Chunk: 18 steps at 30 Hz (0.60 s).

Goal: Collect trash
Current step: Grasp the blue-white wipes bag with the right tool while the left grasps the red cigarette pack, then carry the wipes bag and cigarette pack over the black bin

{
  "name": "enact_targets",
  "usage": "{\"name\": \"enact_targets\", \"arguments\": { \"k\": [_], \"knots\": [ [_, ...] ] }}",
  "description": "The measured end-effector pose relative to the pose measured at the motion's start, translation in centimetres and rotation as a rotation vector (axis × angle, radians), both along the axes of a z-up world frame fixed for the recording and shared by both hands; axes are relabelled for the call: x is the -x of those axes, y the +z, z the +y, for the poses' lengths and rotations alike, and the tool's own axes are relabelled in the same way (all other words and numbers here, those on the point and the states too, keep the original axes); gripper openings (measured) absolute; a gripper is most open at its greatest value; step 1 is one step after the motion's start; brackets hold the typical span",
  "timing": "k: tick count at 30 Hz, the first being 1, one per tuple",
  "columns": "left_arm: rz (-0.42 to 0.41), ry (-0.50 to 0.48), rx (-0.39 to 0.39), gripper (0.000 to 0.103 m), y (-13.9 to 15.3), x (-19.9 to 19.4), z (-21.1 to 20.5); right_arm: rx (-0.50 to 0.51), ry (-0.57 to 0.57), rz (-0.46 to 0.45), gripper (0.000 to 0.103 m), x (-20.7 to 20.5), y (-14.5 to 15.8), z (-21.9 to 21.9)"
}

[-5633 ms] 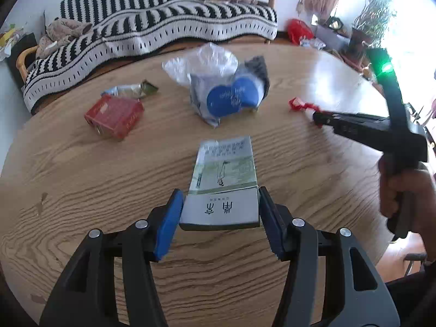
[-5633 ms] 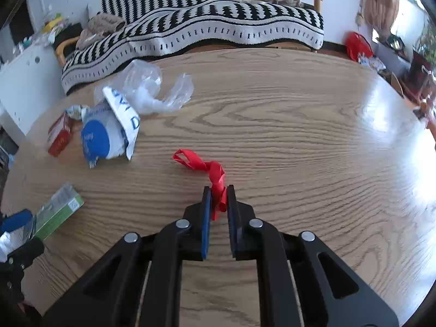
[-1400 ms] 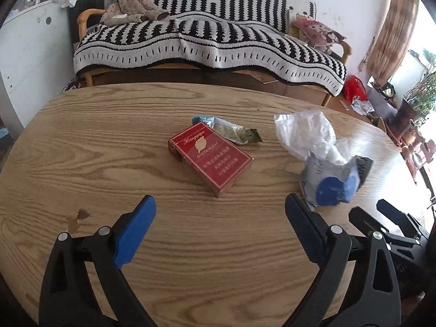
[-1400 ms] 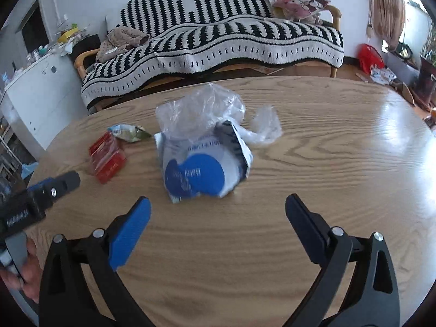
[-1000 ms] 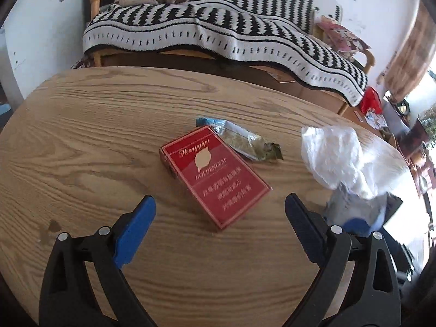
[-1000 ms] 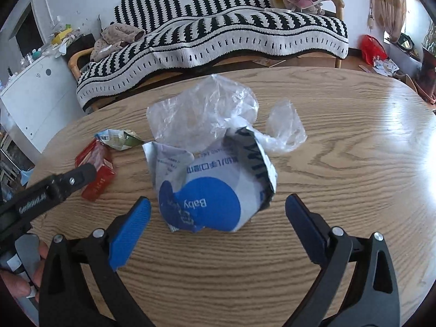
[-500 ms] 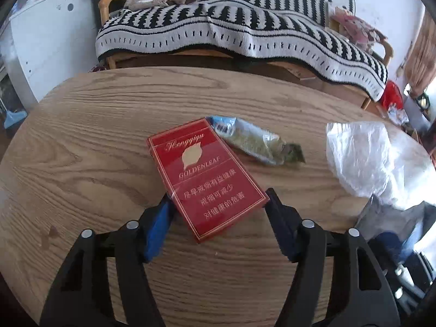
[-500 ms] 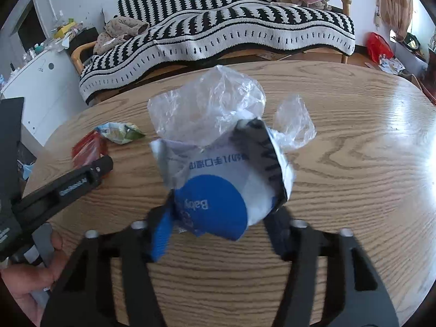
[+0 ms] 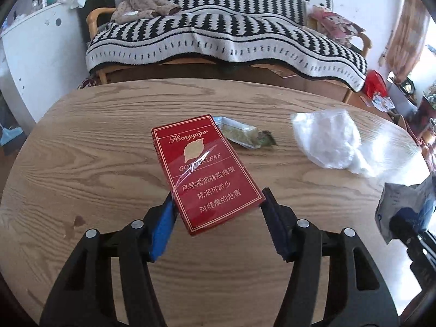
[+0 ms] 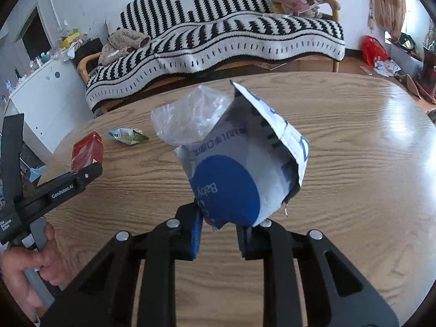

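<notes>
The round wooden table (image 9: 81,163) fills both views. In the right wrist view the right gripper (image 10: 219,234) is closing its jaws on the bottom edge of the blue-and-white wipes pack (image 10: 245,174), which stands up toward twelve o'clock, apparently lifted clear of the wood. The clear plastic bag (image 10: 188,117) lies behind it at eleven. In the left wrist view the left gripper (image 9: 218,218) is closing on the near end of the red cigarette pack (image 9: 204,174), long axis running toward eleven. The green wrapper (image 9: 242,135) lies loose at one o'clock beyond it, nearer the left hand, likely next.
</notes>
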<state>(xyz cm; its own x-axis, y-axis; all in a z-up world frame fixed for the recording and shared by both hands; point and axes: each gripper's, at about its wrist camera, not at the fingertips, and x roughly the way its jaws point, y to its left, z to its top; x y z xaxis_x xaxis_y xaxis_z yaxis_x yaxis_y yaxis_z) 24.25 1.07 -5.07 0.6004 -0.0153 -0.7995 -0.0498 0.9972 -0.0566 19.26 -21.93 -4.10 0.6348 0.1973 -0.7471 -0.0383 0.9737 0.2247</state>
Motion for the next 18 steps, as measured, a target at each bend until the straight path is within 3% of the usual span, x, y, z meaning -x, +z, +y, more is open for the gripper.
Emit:
{"name": "enact_targets", "arguments": {
  "k": [6,11,18],
  "knots": [
    [-0.036,-0.091,0.039,0.060,2.1,2.6,-4.2,0.007,-0.064,-0.027,0.021,4.3,2.1,-4.6],
    [-0.077,-0.253,0.061,0.060,3.4,5.8,-11.5,0.030,-0.159,-0.040,0.021,8.8,3.5,-10.5],
    [-0.142,-0.525,0.121,0.060,4.8,11.9,-22.5,0.072,-0.369,-0.059,0.021,17.6,4.9,-22.0]
  ]
}}
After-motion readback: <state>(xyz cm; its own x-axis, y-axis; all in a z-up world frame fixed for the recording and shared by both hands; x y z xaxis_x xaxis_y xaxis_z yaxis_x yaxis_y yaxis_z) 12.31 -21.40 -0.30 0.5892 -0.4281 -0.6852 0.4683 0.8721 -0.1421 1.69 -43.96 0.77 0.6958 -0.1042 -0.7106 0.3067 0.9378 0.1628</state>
